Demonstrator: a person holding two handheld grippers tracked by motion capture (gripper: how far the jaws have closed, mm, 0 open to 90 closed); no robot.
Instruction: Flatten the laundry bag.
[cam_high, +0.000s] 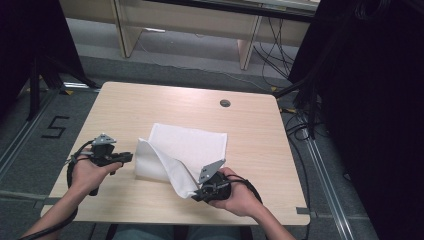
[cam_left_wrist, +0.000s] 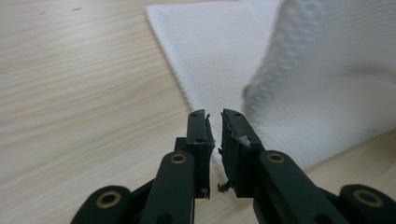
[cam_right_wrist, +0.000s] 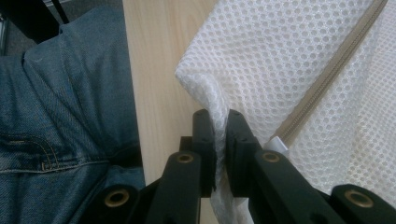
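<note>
A person sits at a pale wooden worktop (cam_high: 125, 100), seen from above, with a pair of black tongs in each hand. Nearest the viewer, denim-clad legs (cam_right_wrist: 56, 107) show under the worktop's near edge.

The right tongs (cam_high: 196, 192), at about five o'clock from the worktop's centre, are pinched tight on a corner of a white mesh bag (cam_high: 190, 145). In the right gripper view the mesh bunches between the two pads (cam_right_wrist: 216, 140), and a zip (cam_right_wrist: 322, 79) runs away diagonally toward one o'clock. Pinching the corner rather than the middle lets the cloth hang from a single point, so it can probably be peeled up and folded over without dragging the whole bag.

The left tongs (cam_high: 127, 158), at about eight o'clock, sit just beside the bag's left edge. Their jaws stand a narrow gap apart and hold nothing; the left gripper view (cam_left_wrist: 214, 135) shows bare space between the pads, with the flat mesh lying beyond and a raised fold at two o'clock. They seem to wait clear so the right hand can lift freely.

The bag lies in the middle of the worktop, mostly flat. Its near-left part is drawn up into a sloping flap that runs down to the right tongs.

Farther off, at twelve o'clock, a small round cable hole (cam_high: 225, 103) sits in the worktop.
</note>
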